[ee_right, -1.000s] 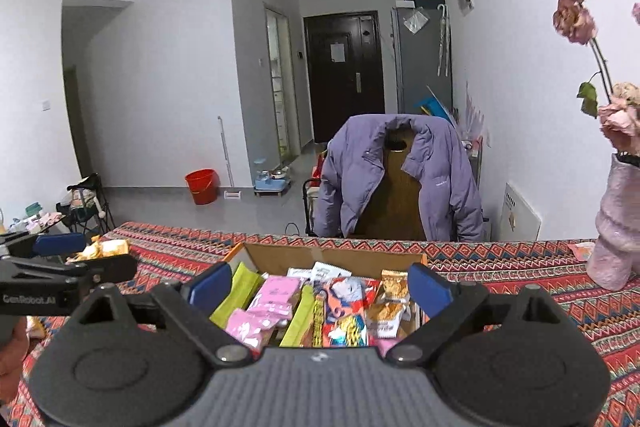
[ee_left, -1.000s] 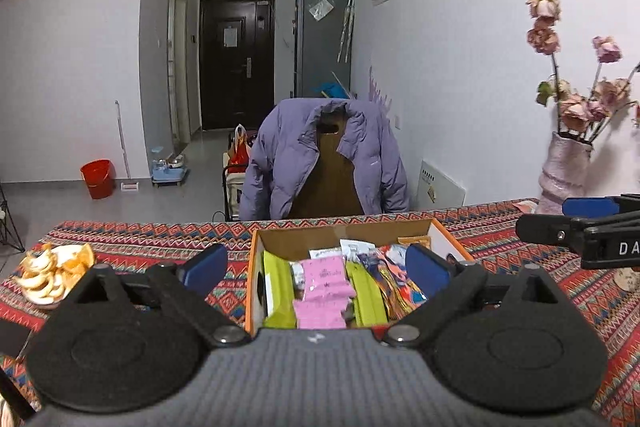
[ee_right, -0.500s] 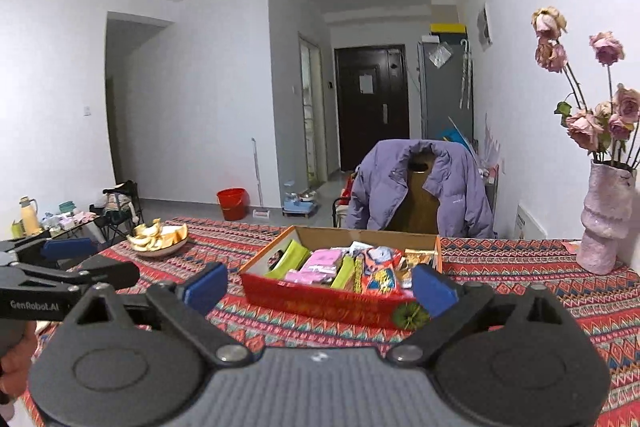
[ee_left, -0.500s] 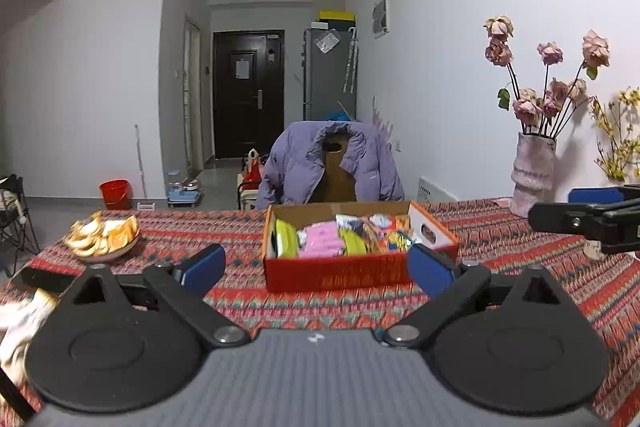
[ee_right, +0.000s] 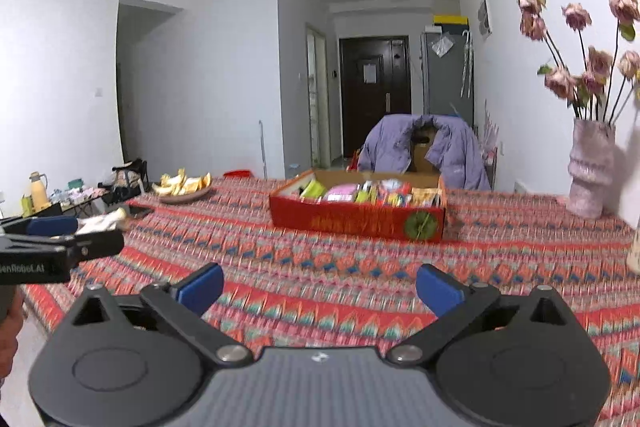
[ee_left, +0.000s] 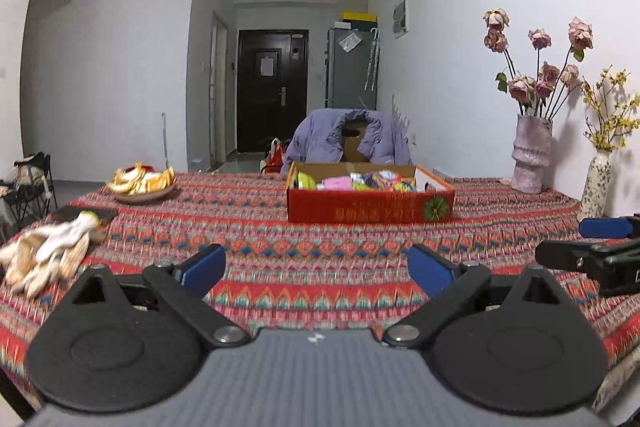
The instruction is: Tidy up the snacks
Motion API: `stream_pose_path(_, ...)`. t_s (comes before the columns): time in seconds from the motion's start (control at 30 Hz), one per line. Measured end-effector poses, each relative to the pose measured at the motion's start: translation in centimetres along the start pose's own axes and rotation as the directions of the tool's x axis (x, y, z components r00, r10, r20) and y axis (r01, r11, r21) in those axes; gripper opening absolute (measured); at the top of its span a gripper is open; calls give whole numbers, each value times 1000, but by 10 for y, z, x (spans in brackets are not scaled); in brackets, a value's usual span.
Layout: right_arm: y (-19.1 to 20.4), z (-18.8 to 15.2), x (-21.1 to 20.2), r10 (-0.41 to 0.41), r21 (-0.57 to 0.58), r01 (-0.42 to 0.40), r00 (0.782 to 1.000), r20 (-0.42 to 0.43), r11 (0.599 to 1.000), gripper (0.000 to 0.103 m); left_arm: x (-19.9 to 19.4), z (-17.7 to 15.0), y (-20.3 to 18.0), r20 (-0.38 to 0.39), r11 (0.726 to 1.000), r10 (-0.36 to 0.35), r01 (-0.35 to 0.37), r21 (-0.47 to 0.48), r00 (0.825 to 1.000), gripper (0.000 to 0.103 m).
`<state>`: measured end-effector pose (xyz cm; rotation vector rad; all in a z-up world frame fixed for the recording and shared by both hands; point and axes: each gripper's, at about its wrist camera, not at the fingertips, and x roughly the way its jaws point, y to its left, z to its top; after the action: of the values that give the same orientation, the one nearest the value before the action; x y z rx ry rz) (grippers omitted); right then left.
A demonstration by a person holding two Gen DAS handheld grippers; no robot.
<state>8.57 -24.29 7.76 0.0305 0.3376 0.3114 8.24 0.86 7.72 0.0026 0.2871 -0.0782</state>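
A red cardboard box (ee_left: 370,209) (ee_right: 358,221) stands on the patterned tablecloth, filled with several snack packets (ee_left: 352,182) (ee_right: 362,191) in pink, green and mixed colours. My left gripper (ee_left: 316,265) hangs open over the near part of the table, well short of the box, with nothing between its blue pads. My right gripper (ee_right: 320,285) is also open and empty, equally far back from the box. Each gripper shows at the edge of the other's view.
A plate of orange peels (ee_left: 142,183) (ee_right: 184,187) sits at the far left. White gloves (ee_left: 48,255) lie near the left table edge beside a dark phone. Two vases of flowers (ee_left: 530,157) (ee_left: 596,183) stand at the right. A chair with a purple jacket (ee_left: 352,141) stands behind the table.
Both grippers have pulled back from right above the box and sunk toward the near table edge; the box now looks small and far. The right jaws opened slightly wider.
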Motion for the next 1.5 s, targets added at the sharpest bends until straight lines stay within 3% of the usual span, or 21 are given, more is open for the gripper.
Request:
stream_pose_path(0.3, 28, -58, -20, -11, -27, 11, 1000, 21, 1000, 103, -23, -59, 9, -41, 1000, 28, -28, -14, 999, 102)
stream_pose_path(0.5, 40, -80, -26, -39, -51, 39, 999, -6, 998, 103, -33, -78, 17, -69, 999, 26, -28, -29, 997, 102)
stream_pose_path(0.73, 46, -86, -39, -19, -37, 19, 1000, -5, 999, 103, -41, -84, 11, -65, 999, 36, -35, 28, 997, 103)
stream_pose_path(1.5, 37, -87, -42, -23, 4, 23, 1000, -3, 1000, 103, -45, -83, 9, -64, 999, 25, -24, 29, 998, 103)
